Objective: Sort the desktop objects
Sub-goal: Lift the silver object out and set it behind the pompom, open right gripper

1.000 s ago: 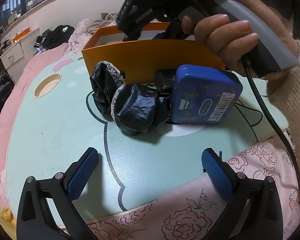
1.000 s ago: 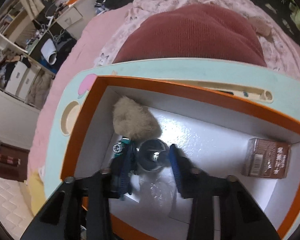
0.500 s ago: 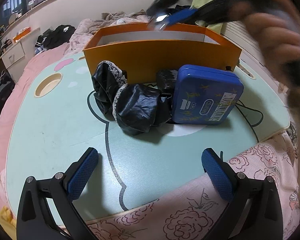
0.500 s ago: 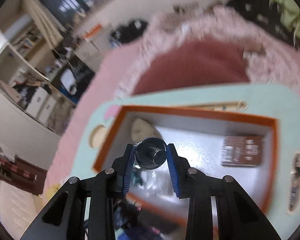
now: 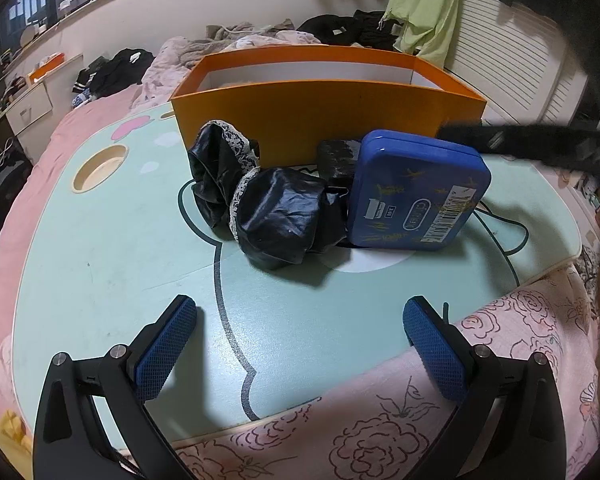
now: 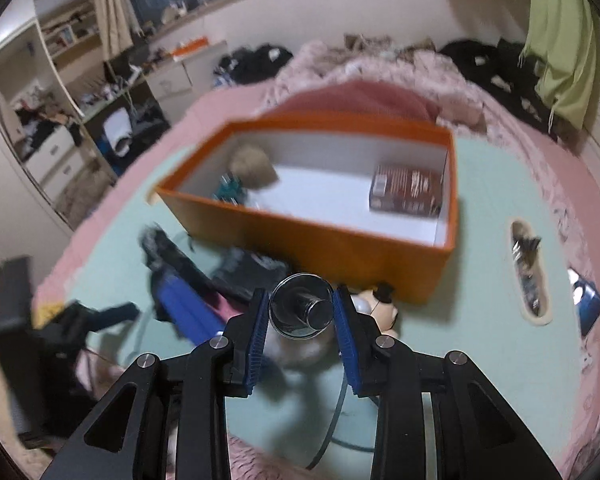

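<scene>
While the left hand-held gripper (image 5: 300,340) waits wide open, the right hand-held gripper (image 6: 301,312) lifts the shiny metal knob (image 6: 302,311) back out of the orange box (image 6: 340,240) ahead, so that item is being re-sorted.

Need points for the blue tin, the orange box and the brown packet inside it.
blue tin (image 5: 418,192): left wrist view, middle of its lid.
orange box (image 5: 320,120): left wrist view, near outer wall.
brown packet (image 6: 406,189): right wrist view, middle of its top face.

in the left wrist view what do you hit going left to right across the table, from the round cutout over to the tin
round cutout → black lace-trimmed fabric bundle → blue tin. The orange box stands behind the bundle and tin, spanning both.
</scene>
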